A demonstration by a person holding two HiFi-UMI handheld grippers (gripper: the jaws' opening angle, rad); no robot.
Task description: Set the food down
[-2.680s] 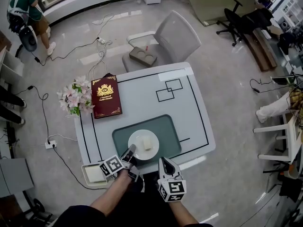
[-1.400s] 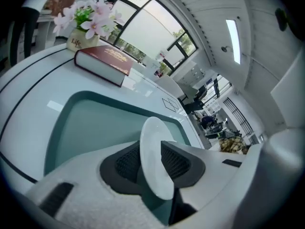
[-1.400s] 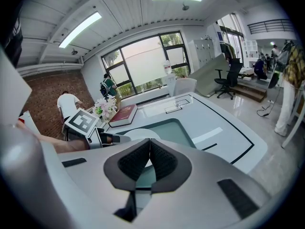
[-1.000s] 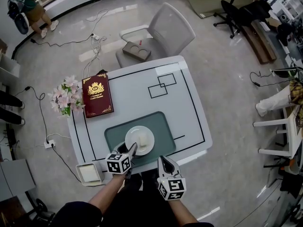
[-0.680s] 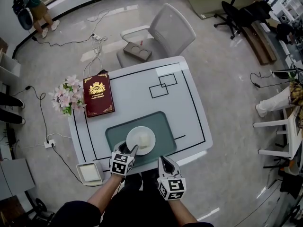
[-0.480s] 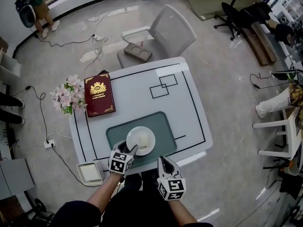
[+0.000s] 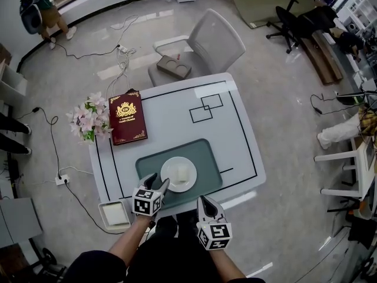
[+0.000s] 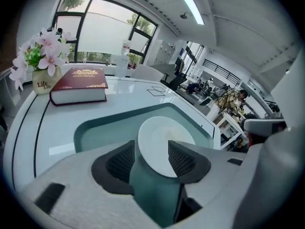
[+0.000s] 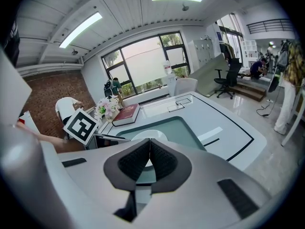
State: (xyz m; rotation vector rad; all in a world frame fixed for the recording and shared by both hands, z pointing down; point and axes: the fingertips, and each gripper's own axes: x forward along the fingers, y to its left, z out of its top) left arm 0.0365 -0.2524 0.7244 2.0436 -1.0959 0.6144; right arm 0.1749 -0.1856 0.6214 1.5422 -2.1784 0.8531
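Sitting on a white plate [image 7: 171,181] on the teal mat [image 7: 207,155], lower centre, is the food [image 7: 182,173]. The left gripper [image 7: 156,182] has just opened wide, its jaws flanking the plate's near rim without gripping. The right gripper [image 7: 204,201], beside it, is closed and empty.

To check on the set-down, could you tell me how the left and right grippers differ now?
The left gripper has its jaws apart, just opened, with the plate's near rim in the gap, not clamped; the right gripper's jaws are together, empty. The left reaches over the green mat; the right sits at the table's near edge. Both point forward and downward.
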